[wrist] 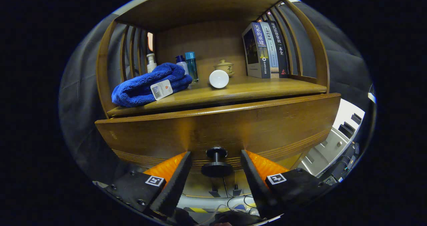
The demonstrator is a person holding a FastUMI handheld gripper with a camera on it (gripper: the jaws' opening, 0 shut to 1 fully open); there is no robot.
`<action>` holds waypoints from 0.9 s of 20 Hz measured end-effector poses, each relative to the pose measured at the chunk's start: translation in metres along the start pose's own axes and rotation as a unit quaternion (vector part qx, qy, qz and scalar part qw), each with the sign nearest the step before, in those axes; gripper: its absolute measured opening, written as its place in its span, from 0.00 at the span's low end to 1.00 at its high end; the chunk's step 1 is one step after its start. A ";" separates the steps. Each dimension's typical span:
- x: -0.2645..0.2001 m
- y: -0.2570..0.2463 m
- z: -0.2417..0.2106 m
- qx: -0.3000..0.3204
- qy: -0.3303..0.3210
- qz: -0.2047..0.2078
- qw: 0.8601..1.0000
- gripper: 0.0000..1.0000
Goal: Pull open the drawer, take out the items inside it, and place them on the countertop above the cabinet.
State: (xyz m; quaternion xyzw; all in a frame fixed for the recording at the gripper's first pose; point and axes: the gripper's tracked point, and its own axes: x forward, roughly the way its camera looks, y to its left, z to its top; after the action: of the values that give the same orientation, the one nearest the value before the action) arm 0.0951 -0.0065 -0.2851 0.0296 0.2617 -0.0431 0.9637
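Observation:
A wooden cabinet's drawer front (217, 126) stands pulled a little way out from under the countertop (253, 89). Its dark round knob (217, 162) sits between my two fingers, with a clear gap on each side. My gripper (216, 161) is open around the knob, and neither finger touches it. The drawer's inside is hidden behind its front. On the countertop lie a folded blue towel (150, 84) with a white tag and a white round item (219, 79).
At the back of the countertop stand a white pump bottle (151, 63), two blue bottles (191, 66), a small lidded pot (225, 67) and several books (267, 50). Curved wooden slats close both sides. Cables (230, 202) and floor lie below the drawer.

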 end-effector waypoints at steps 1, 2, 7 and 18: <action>0.005 0.000 0.001 0.000 -0.002 0.000 1.000 0.96; 0.010 0.000 0.003 -0.001 -0.003 0.000 1.000 0.97; 0.020 0.004 0.006 -0.005 -0.010 -0.007 1.000 0.96; -0.023 0.008 0.042 -0.014 -0.062 0.002 0.998 0.97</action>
State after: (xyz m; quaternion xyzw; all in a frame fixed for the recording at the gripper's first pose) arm 0.0972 -0.0007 -0.2366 0.0140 0.2017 -0.0392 0.9786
